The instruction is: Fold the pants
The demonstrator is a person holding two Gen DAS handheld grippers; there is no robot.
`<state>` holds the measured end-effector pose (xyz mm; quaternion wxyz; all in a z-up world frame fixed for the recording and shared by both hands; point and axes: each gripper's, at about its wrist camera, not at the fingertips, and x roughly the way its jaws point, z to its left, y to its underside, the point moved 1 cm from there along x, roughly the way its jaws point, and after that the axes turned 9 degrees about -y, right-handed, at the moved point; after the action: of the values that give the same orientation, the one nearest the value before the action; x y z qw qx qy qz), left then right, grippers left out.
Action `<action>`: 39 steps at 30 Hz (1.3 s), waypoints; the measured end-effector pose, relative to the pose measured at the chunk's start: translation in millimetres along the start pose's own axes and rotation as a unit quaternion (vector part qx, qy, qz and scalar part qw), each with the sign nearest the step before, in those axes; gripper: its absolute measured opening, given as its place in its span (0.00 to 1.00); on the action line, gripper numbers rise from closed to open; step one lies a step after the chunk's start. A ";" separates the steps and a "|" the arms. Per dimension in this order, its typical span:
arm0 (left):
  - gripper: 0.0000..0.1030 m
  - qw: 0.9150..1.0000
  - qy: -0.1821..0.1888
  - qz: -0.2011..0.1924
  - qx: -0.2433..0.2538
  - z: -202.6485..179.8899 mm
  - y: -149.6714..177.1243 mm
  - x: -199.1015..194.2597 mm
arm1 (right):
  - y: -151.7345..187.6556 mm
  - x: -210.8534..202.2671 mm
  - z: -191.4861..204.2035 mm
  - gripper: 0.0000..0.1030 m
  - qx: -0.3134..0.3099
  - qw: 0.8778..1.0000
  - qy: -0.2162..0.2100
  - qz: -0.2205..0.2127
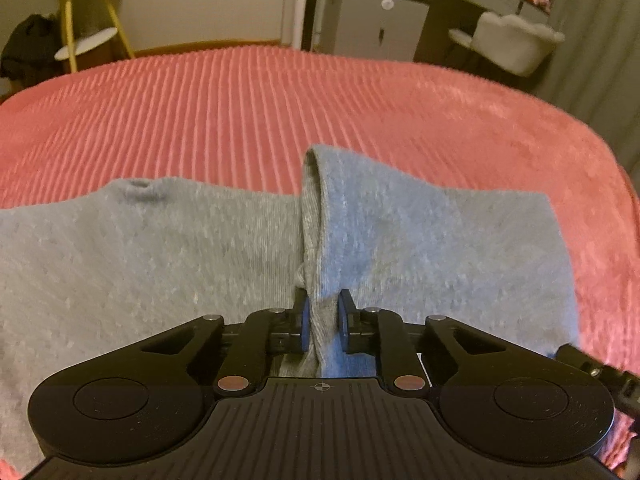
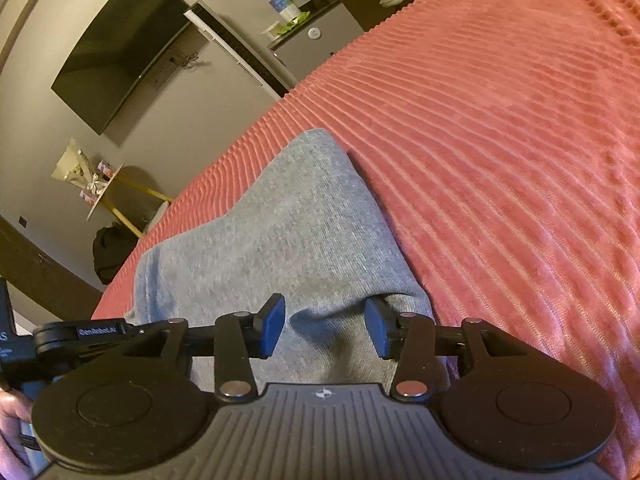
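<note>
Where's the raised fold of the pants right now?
In the left wrist view the fold stands at centre on the pink bedspread, its near end pinched in the left gripper.

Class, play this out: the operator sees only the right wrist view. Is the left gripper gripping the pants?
Observer: Yes. The left gripper is shut on a raised fold of the grey pants.
Operator: What lies past that fold?
Observer: A cuffed edge standing up from the red blanket.
Operator: What stands beyond the bed there?
Observer: A pale chair at the right.
</note>
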<state>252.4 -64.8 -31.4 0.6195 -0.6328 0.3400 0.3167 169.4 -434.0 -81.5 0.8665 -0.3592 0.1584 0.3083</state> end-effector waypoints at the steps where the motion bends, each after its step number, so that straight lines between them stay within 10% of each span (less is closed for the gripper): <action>1: 0.15 1.000 0.006 -0.003 -0.005 2.8 -0.8 -2.2 | 0.1 -0.4 1.3 0.44 -0.003 1.000 0.001 0.000; 14: 0.35 0.999 0.018 0.033 -0.023 30.1 32.8 -16.2 | -0.7 -23.6 -6.4 0.50 0.024 0.999 -0.019 -0.022; 20: 0.45 0.995 0.063 0.063 -0.044 39.8 76.0 -22.5 | 3.4 -32.6 -2.9 0.30 0.014 1.000 0.020 0.018; 29: 0.33 0.996 0.067 0.061 -0.009 33.1 92.5 -30.3 | 20.6 -26.0 23.3 0.20 -0.065 0.986 0.115 0.102; 39: 0.13 0.997 0.068 0.004 -0.021 45.9 118.4 -62.7 | 19.5 -21.4 28.0 0.31 -0.098 0.983 0.112 0.106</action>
<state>120.3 -16.6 -48.7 0.5800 -0.6645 0.3773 0.2824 142.1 -412.1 -61.8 0.7667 -0.4555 0.2602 0.3701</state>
